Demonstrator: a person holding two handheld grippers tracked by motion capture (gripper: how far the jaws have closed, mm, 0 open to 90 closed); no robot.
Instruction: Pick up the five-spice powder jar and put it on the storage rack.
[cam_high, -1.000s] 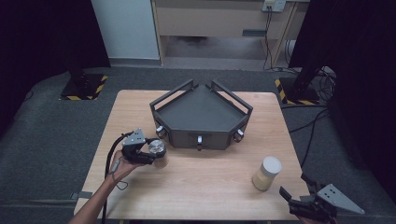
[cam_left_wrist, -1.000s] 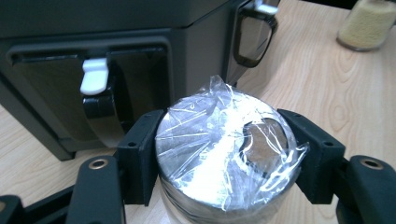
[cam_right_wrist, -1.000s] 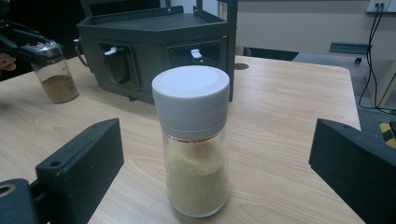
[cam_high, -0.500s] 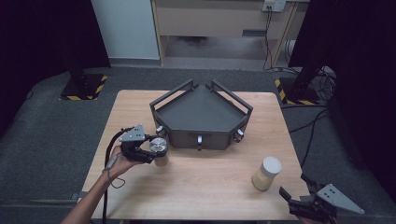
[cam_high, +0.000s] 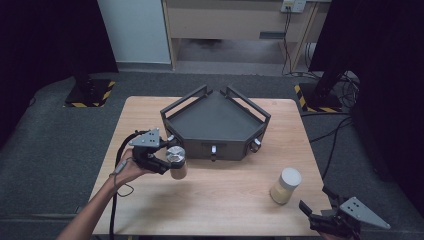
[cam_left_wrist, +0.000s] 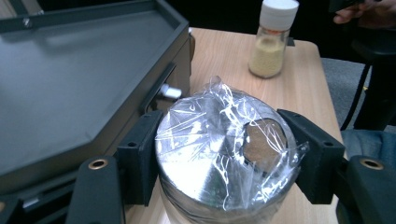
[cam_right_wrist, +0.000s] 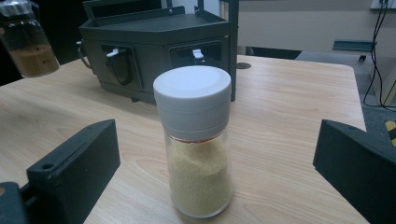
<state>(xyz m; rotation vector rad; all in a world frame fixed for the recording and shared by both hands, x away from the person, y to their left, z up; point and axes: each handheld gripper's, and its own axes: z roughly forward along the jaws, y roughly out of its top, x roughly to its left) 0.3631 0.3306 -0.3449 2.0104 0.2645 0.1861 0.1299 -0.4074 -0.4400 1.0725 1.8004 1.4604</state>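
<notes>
Your left gripper (cam_high: 167, 162) has its two black jaws clamped on the metal-capped jar (cam_left_wrist: 224, 158), one matte pad on each side of the round, shiny steel lid, which is wrapped in crinkled clear film. Through the glass below the cap in the right gripper view you can see brown powder, and there the jar (cam_right_wrist: 28, 42) hangs clear of the desk (cam_high: 225, 200). In the high view it sits just off the front left corner of the dark tray (cam_high: 215, 122), toward the desk's left edge.

Your right gripper (cam_high: 325, 217) stands with its jaws spread wide and nothing pressed between them; they have just been opening a little further. In its own view the white-capped jar (cam_right_wrist: 196, 140) stands upright on the pale wood-grain top between the blocky pads, apart from both. It is a clear glass cylinder with a smooth white plastic lid and fine yellow grains inside, near the desk's front right corner.

The tray is an angular box of flat grey metal with raised rails and small silver knobs on its front faces.

Compared with a second ago, your left gripper and its jar have moved closer to the tray's corner, while your right hand has kept its place.
</notes>
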